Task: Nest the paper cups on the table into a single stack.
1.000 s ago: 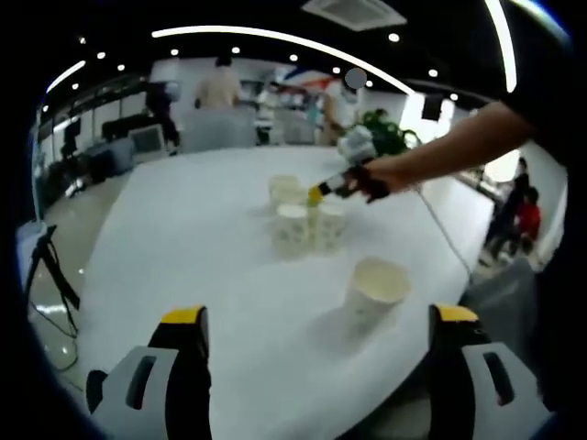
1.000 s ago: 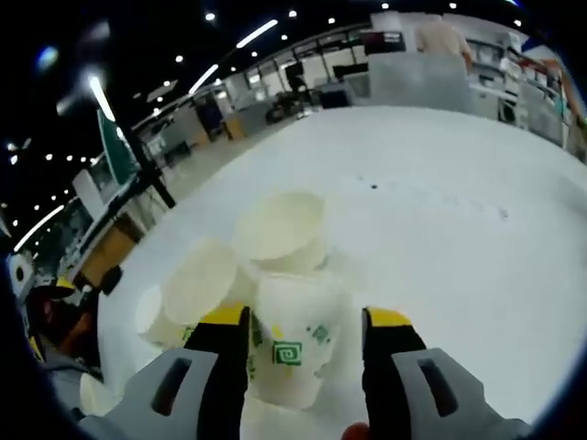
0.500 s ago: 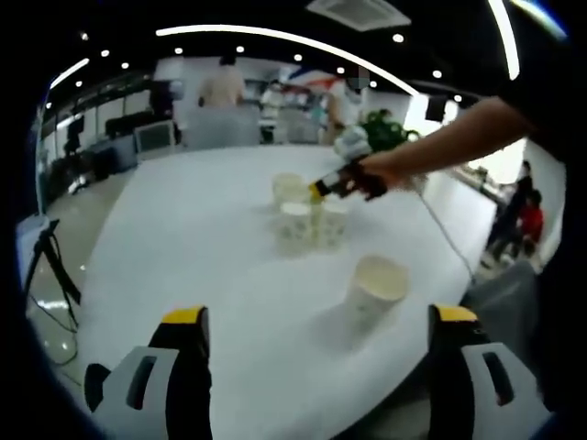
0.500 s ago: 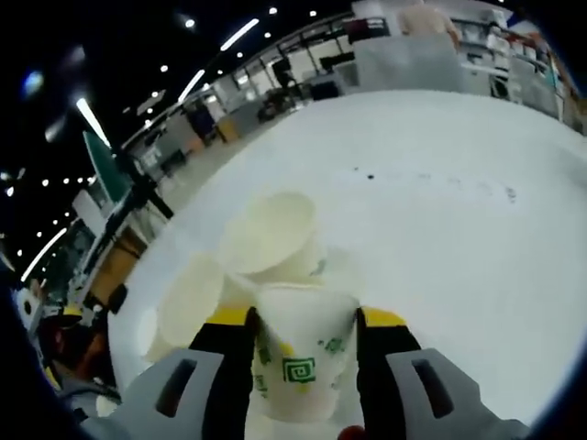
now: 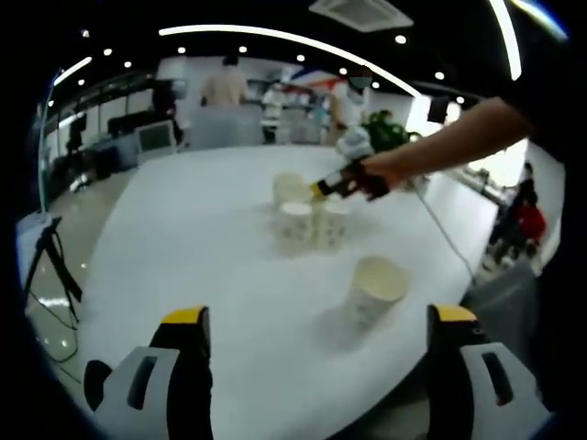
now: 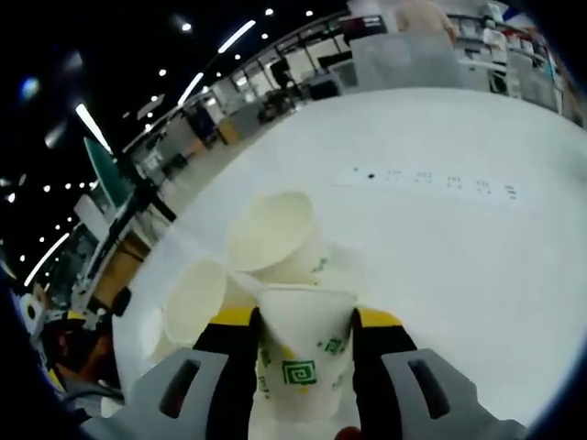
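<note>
On the white table [image 5: 174,238], a lone paper cup [image 5: 374,291] stands near my left gripper [image 5: 318,316], which is open and holds nothing. Farther off is a cluster of paper cups [image 5: 307,218], with my right gripper [image 5: 341,183] held over it by a person's arm. In the right gripper view, my right gripper [image 6: 304,316] is shut on a white paper cup with green marks [image 6: 298,367], upright between the jaws. Just beyond it are two empty cups [image 6: 271,234], [image 6: 194,298], close together on the table [image 6: 459,229].
A thin cable [image 5: 438,229] runs across the table's right side. A tripod [image 5: 50,266] stands on the floor at the left. People, desks and a green plant [image 5: 385,133] are beyond the far edge. The table's near left is bare.
My right gripper's jaws have drawn in on the green-marked cup, and the cup now sits higher between them. The left gripper has stayed open and almost still.
</note>
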